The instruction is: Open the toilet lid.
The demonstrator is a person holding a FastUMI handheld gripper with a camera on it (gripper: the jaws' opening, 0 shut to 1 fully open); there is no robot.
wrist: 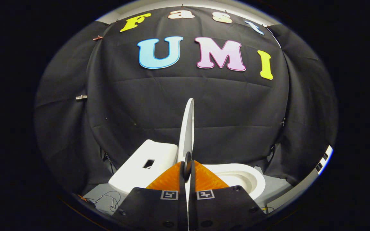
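Though pinched by tool point(187, 166), lid point(187, 128) upright.

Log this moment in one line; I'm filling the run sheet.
gripper: shut on white plastic toilet lid | lid: upright, edge-on between fingers | white toilet bowl: uncovered | white tank: behind lid

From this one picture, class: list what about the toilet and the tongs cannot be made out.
- Toilet lid: upright, seen edge-on; its faces are hidden.
- Tongs: closed on the lid's lower edge; the contact spot is hidden behind the fingers.
- Bowl: near side covered by the tongs.
- Tank: the dark opening on top is too small to identify.
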